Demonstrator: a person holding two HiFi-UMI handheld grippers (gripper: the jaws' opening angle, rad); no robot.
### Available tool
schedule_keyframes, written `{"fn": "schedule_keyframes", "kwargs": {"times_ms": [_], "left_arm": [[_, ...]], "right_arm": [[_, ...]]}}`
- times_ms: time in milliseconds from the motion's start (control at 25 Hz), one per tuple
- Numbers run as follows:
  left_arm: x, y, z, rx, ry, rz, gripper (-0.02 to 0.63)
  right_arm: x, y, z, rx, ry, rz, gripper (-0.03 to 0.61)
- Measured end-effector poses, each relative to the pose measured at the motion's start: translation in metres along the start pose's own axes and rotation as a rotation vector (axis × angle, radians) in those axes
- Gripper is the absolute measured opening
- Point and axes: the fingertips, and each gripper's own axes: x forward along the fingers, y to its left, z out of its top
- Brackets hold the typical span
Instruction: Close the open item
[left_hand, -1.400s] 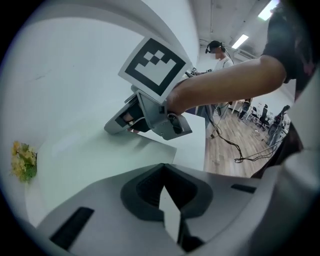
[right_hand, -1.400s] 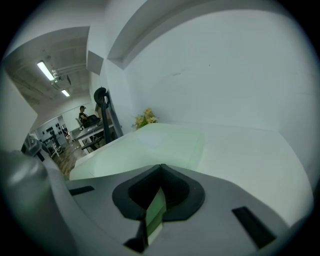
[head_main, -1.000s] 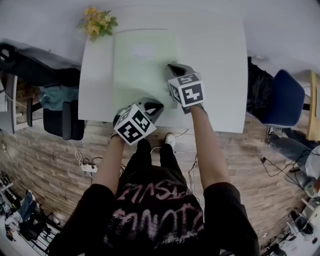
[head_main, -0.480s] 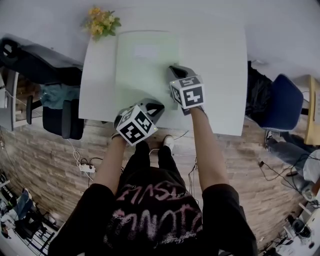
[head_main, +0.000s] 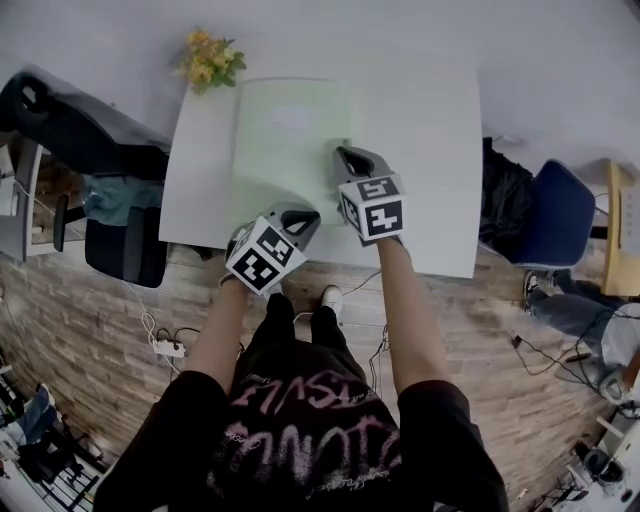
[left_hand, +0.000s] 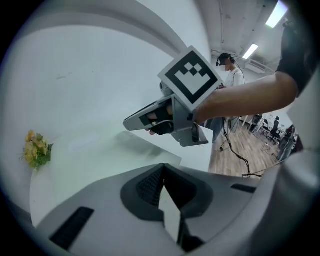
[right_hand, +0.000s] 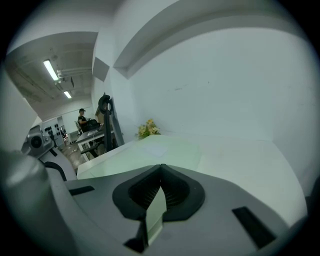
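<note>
A pale green folder (head_main: 285, 150) lies flat and closed on the white table (head_main: 430, 150), a white label (head_main: 290, 118) on its cover. My right gripper (head_main: 346, 153) hovers at the folder's right edge, jaws shut and empty; its own view shows the folder (right_hand: 165, 146) ahead of the tips (right_hand: 161, 166). My left gripper (head_main: 303, 216) is at the table's front edge by the folder's near side, shut with nothing in it. In the left gripper view (left_hand: 162, 165) the right gripper (left_hand: 150, 118) hangs just above the folder (left_hand: 100, 150).
Yellow flowers (head_main: 210, 60) stand at the table's far left corner. A black chair (head_main: 110, 205) sits left of the table and a blue chair (head_main: 560, 205) right of it. Cables and a power strip (head_main: 165, 348) lie on the wooden floor.
The head view has shifted slightly. Both grippers stay shut and keep roughly the same places by the folder, which has not moved.
</note>
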Motion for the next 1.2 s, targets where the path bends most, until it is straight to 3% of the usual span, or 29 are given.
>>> {"fn": "schedule_keyframes", "kwargs": {"times_ms": [440,1200], "left_arm": [[-0.038,0.004,0.007,-0.083,-0.093,0.143,0.003],[-0.127,0.004,0.029,-0.1,-0.265,0.412,0.003]], "right_arm": [[-0.047,0.019,0.014,-0.003,-0.079,-0.015,0.009],[-0.129,0.057,0.049,-0.073,-0.234,-0.034,0.011]]}}
